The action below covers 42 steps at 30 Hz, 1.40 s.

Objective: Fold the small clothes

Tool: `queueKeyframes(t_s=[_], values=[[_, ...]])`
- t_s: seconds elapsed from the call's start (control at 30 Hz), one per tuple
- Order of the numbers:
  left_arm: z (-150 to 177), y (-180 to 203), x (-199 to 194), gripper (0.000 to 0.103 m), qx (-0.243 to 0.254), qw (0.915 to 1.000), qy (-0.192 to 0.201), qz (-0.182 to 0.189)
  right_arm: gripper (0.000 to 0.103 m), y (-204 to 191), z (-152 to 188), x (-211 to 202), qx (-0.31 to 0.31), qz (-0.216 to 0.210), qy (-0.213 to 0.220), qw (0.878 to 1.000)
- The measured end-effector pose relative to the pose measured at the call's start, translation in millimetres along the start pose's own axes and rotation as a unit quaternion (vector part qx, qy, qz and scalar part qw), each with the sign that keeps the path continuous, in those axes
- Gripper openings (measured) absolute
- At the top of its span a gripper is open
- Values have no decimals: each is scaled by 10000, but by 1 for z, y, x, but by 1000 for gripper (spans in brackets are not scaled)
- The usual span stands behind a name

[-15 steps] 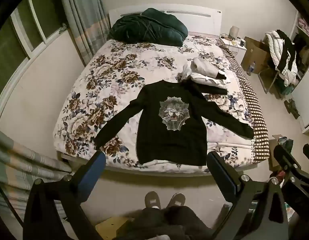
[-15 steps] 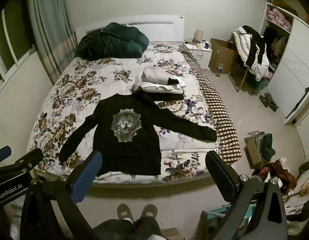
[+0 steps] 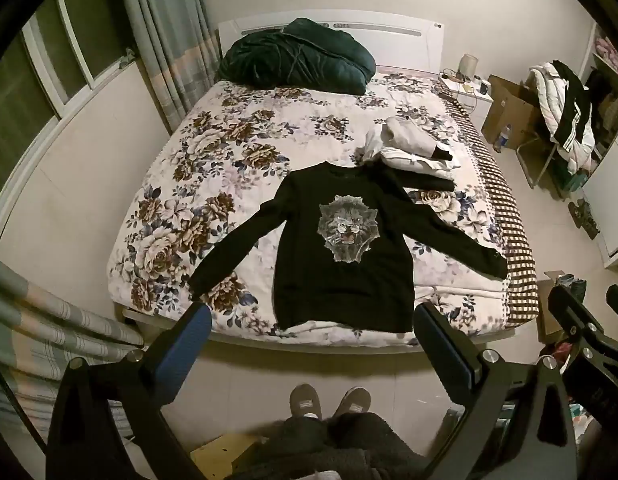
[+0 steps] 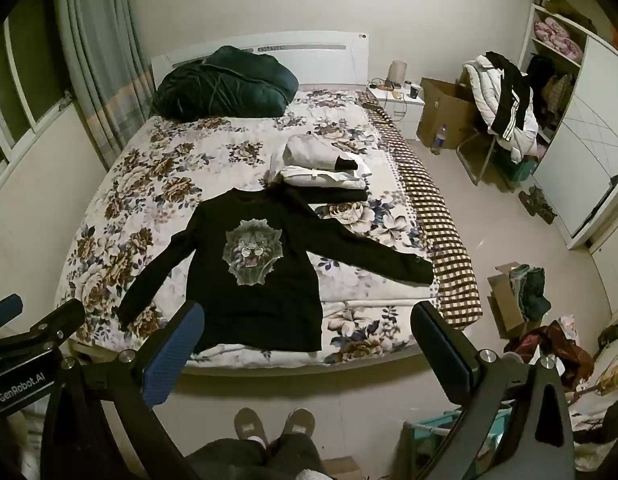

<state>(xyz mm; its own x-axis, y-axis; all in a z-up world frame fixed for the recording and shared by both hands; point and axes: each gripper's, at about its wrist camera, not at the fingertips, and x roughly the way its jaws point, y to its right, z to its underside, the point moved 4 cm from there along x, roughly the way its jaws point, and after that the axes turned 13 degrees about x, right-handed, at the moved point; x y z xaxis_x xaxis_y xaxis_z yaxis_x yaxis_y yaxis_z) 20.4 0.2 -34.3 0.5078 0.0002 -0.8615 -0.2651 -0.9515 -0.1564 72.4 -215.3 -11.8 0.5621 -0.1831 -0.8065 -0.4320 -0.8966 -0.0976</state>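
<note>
A black long-sleeved shirt (image 3: 345, 280) with a grey lion print lies flat, face up, sleeves spread, at the foot of the floral bed (image 3: 229, 184). It also shows in the right wrist view (image 4: 257, 292). My left gripper (image 3: 311, 344) is open and empty, held back from the bed's foot edge above the floor. My right gripper (image 4: 307, 344) is open and empty, likewise short of the bed. A stack of folded light and dark clothes (image 3: 409, 152) sits behind the shirt's collar, to its right; it also shows in the right wrist view (image 4: 321, 168).
A dark green duvet (image 3: 297, 60) lies at the headboard. A checked blanket (image 3: 505, 232) hangs along the bed's right side. Curtains (image 3: 169, 40) and a wall stand left. A chair with coats (image 4: 501, 104), boxes and a wardrobe (image 4: 589, 152) stand right. My slippered feet (image 3: 329, 400) are below.
Both grippers have drifted slightly; the view is almost the same. The shirt has not moved.
</note>
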Motion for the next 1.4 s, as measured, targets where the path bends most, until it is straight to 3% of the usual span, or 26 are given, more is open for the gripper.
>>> queueKeyframes(t_s=[1.4], values=[[-1,0,2,103,-11,10000,12,9,103,-10,-11,7,-26,45,-37,10000]])
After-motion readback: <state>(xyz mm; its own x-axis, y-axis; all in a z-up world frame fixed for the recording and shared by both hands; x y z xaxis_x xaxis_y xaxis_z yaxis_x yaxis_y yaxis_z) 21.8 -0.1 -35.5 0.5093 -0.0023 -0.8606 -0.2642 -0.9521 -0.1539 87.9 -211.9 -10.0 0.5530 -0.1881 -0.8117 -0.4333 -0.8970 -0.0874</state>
